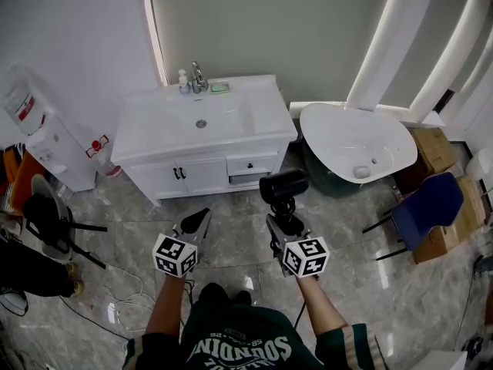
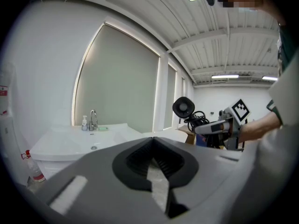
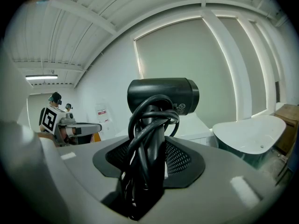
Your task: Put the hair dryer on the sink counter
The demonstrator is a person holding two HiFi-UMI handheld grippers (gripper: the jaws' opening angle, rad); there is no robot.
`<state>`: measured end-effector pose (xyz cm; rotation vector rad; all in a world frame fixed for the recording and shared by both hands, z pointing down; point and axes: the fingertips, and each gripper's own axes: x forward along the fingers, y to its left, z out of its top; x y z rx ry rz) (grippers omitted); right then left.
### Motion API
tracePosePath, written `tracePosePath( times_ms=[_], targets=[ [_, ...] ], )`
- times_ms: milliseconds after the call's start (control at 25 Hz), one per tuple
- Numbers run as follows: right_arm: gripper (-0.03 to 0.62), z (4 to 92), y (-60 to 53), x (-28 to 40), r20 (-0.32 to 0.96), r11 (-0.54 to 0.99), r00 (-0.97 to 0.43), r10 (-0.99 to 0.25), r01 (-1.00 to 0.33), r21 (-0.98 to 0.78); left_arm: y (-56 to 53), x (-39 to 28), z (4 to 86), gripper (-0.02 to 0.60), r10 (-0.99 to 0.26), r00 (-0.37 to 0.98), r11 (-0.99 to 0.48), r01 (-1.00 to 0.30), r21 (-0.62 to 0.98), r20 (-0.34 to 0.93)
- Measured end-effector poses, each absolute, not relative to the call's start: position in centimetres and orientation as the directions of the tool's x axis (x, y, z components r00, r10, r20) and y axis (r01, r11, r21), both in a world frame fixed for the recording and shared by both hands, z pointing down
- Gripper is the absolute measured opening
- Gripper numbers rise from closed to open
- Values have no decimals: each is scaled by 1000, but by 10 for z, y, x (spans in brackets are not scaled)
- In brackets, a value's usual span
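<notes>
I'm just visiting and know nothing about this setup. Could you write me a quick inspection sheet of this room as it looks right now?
Surface: white sink counter, right part bare.
Job's things: black hair dryer, held upright in the air, short of the counter.
Clutter: soap bottle and green dish beside the faucet at the counter's back edge.
Grippers: left gripper jaws together, empty; right gripper jaws clamped on the dryer's handle.
Cables: dryer's cord wound round its handle; thin cable on the floor at left.
Surroundings: bathtub right of the counter, water dispenser left, blue chair, cardboard boxes.
</notes>
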<state>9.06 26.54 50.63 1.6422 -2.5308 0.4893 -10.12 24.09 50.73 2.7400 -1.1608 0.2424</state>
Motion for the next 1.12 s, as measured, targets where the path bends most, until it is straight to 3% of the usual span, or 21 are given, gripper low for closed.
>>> tracePosePath(
  times_ms=[600, 1120],
  targets=[
    [195, 529, 195, 112, 260, 356, -407, -876, -908, -220, 158, -70, 521, 52, -674, 709, -708, -700, 91, 206],
    [195, 550, -17, 106, 311, 304, -365, -878, -925, -227, -75, -62, 539, 52, -599, 761, -763, -637, 112, 249]
  ],
)
